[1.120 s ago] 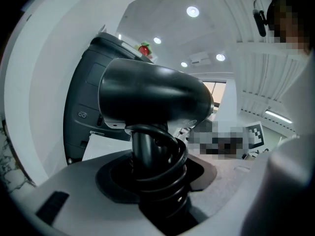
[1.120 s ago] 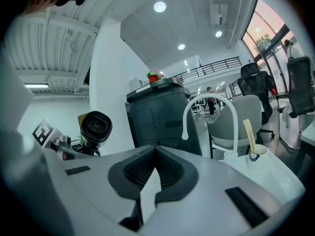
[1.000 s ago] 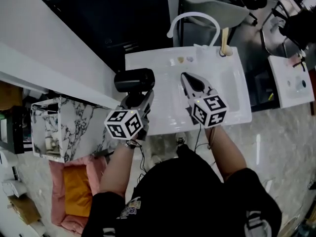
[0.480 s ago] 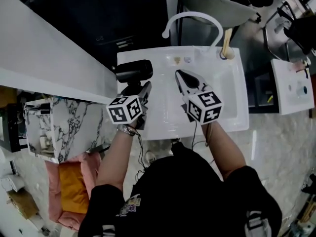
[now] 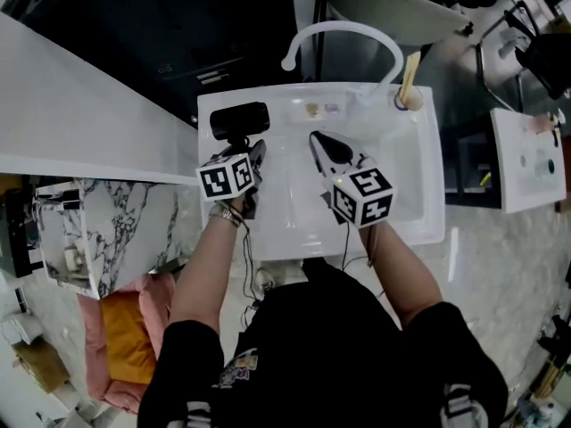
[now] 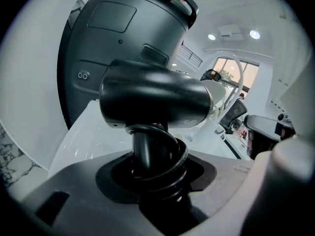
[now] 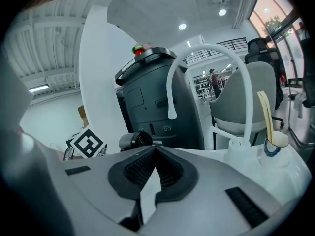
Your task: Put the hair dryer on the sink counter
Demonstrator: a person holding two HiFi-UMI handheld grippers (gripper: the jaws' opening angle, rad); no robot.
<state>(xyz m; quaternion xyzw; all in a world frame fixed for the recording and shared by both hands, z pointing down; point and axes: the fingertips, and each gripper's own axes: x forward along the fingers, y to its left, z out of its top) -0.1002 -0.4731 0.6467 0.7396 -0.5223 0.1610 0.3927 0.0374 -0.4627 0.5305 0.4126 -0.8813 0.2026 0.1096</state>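
Note:
The black hair dryer [image 5: 239, 120] hangs over the back left corner of the white sink counter [image 5: 426, 205]. My left gripper [image 5: 250, 152] is shut on its handle, around which the cord is wound. In the left gripper view the dryer's barrel [image 6: 152, 97] lies crosswise above the jaws of the left gripper [image 6: 153, 168]; whether it touches the counter I cannot tell. My right gripper [image 5: 318, 139] hovers over the basin, shut and holding nothing. In the right gripper view, the right gripper's [image 7: 155, 149] tips meet, and the dryer [image 7: 135, 140] shows beyond them to the left.
A white arched faucet [image 5: 343, 30] rises at the sink's back. A wooden-handled brush [image 5: 408, 80] stands in the back right corner. A dark grey machine [image 7: 157, 97] stands behind the sink, a marble-patterned cabinet [image 5: 125, 226] to its left, and a grey chair [image 5: 393, 3] beyond.
The left gripper has carried the hair dryer a little farther toward the sink's back left corner. The right gripper has moved the same way over the basin, still shut.

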